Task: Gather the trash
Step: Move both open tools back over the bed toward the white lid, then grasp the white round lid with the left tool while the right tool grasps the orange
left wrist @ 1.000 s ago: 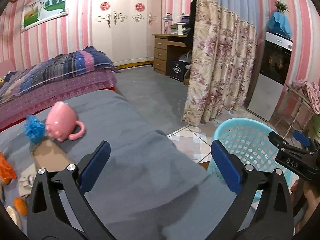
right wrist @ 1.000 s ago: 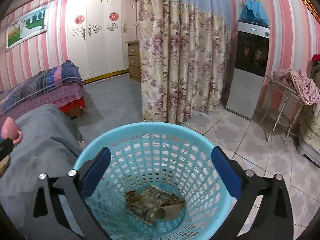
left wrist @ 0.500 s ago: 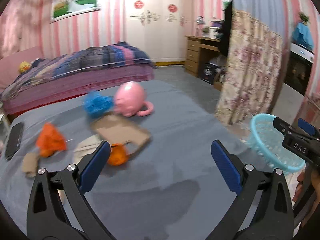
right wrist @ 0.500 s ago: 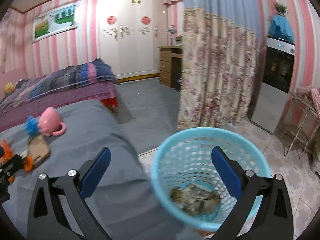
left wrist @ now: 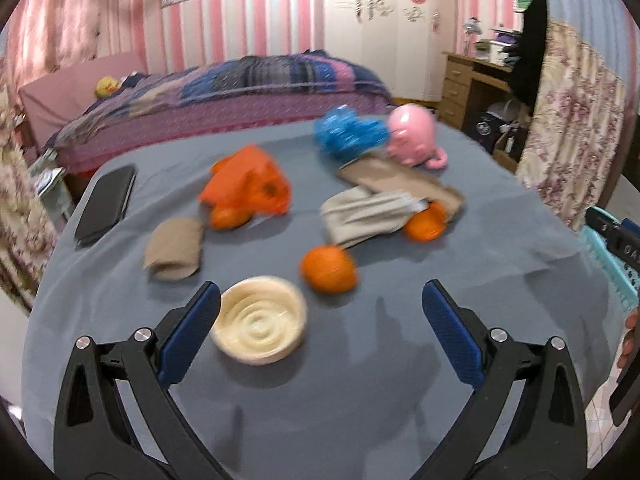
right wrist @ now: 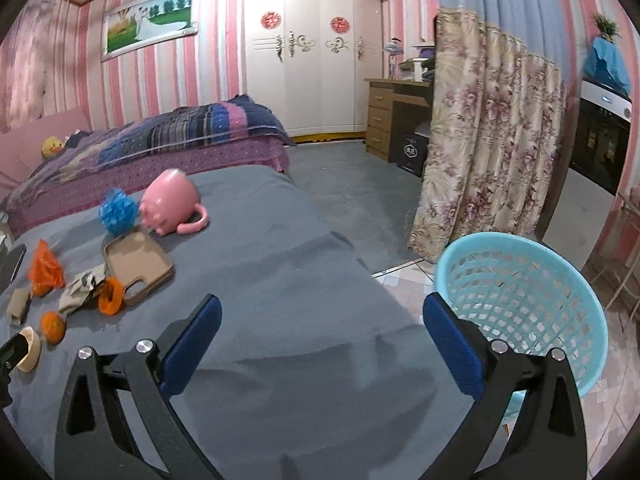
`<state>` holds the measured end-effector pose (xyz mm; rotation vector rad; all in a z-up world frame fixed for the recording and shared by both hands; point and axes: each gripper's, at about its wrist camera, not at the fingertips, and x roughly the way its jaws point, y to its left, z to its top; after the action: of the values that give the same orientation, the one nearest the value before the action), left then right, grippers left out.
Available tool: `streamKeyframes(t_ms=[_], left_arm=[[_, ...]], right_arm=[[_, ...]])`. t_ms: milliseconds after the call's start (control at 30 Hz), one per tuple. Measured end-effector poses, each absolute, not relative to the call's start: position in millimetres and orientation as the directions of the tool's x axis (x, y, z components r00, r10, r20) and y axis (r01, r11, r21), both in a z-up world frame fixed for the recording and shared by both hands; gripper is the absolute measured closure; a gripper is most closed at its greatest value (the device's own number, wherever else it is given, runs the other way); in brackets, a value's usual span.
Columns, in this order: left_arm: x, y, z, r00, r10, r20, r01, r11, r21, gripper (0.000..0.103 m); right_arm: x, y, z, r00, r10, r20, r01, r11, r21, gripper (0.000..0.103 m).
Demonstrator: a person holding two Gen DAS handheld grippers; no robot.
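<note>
My left gripper [left wrist: 320,316] is open and empty above the grey table [left wrist: 360,392], just short of a cream round lid [left wrist: 259,320]. Beyond lie an orange fruit [left wrist: 329,269], a crumpled grey wrapper [left wrist: 366,216], an orange plastic bag [left wrist: 248,186], a brown cardboard tube [left wrist: 176,249] and a blue crumpled ball [left wrist: 346,136]. My right gripper [right wrist: 320,326] is open and empty over the table's right part, next to the light blue basket [right wrist: 520,304] on the floor.
A pink octopus-shaped mug [left wrist: 412,136] and a brown phone case [left wrist: 404,184] lie at the far side. A black phone [left wrist: 106,204] lies at the left edge. A bed [right wrist: 160,140] stands behind, a flowered curtain [right wrist: 488,132] to the right.
My left gripper has swung left from the basket side to face the trash on the table and moved closer. My right gripper has pulled back from over the basket toward the table.
</note>
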<state>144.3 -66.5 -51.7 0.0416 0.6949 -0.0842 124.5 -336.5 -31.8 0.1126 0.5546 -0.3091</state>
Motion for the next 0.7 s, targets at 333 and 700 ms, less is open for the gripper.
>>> streamKeyframes(t_ms=[333, 700], left_arm=[[165.0, -41.9, -92.2, 0.635, -0.104, -0.766, 0.097, 0.994, -0.055, 0.006], [185.1, -39.3, -95.0, 0.617, -0.105, -0.780, 0.086, 0.994, -0.066, 0.006]], right_arm=[[135.8, -321.3, -46.8, 0.786, -0.232, -0.572, 0.283, 0.959, 0.000, 0.005], [141.0, -307.3, -52.6, 0.785, -0.217, -0.580, 0.248, 0.969, -0.027, 0.005]])
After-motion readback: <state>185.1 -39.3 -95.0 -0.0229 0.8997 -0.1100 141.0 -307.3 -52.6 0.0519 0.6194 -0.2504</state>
